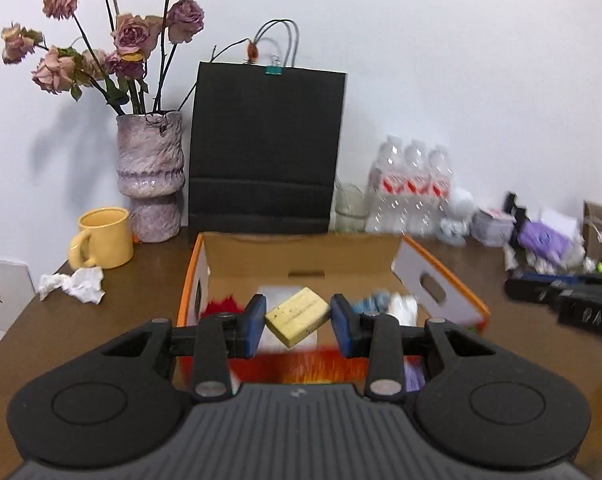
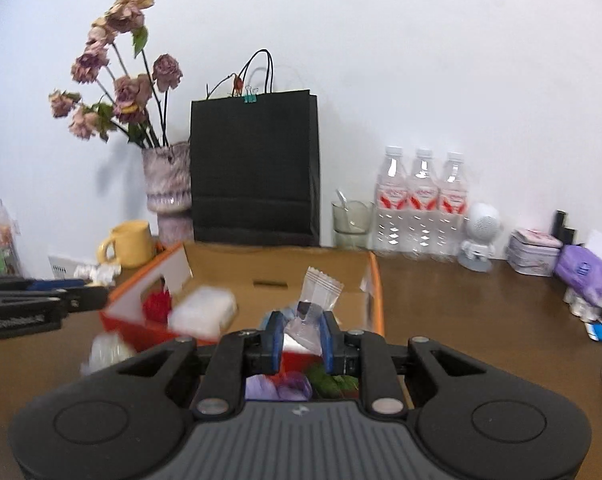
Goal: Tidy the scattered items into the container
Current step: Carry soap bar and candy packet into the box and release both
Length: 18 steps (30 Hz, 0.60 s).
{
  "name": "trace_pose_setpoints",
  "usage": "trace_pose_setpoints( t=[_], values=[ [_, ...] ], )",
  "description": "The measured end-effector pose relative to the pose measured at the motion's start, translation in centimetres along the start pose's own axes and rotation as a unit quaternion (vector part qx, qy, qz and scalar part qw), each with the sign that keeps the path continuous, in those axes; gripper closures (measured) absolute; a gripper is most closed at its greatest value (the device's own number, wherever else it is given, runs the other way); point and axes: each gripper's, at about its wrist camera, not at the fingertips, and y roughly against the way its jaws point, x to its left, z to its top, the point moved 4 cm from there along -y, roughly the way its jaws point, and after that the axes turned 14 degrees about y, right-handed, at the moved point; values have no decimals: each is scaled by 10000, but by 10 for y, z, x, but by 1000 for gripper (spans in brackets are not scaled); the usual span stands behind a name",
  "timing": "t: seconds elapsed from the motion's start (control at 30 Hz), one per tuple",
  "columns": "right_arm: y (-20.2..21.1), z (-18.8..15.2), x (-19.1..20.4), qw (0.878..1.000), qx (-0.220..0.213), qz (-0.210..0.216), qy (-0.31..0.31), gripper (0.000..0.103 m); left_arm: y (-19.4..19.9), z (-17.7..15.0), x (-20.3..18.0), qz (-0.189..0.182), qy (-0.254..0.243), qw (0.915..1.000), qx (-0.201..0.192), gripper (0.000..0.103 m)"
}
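An open orange and white cardboard box (image 1: 301, 256) stands on the brown table; it also shows in the right wrist view (image 2: 277, 264). My left gripper (image 1: 299, 322) hovers over the box with a yellow block (image 1: 297, 316) between its blue pads; a gap shows on each side, so it is open around the block. My right gripper (image 2: 299, 340) is shut on a clear plastic packet (image 2: 315, 304) above the box. Inside the box lie a red item (image 2: 157, 306), a white block (image 2: 203, 312) and purple items (image 2: 277, 388).
At the back stand a vase of dried roses (image 1: 149, 176), a black paper bag (image 1: 265, 148), a yellow mug (image 1: 103, 244), a glass (image 2: 351, 224) and three water bottles (image 2: 421, 208). Crumpled paper (image 1: 75, 286) lies left of the box. Clutter (image 2: 581, 272) fills the right side.
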Motion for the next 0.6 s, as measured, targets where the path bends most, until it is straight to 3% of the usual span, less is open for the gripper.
trace_pose_setpoints(
  t=[0.17, 0.33, 0.6],
  values=[
    [-64, 16, -3, 9995, 278, 23, -111, 85, -44, 19, 3, 146, 278, 9995, -24, 67],
    [-118, 7, -11, 9973, 685, 22, -257, 85, -91, 19, 15, 177, 495, 9980, 353, 67],
    [-162, -8, -18, 9931, 1144, 143, -213, 83, -134, 15, 32, 517, 440, 9954, 682, 67]
  ],
)
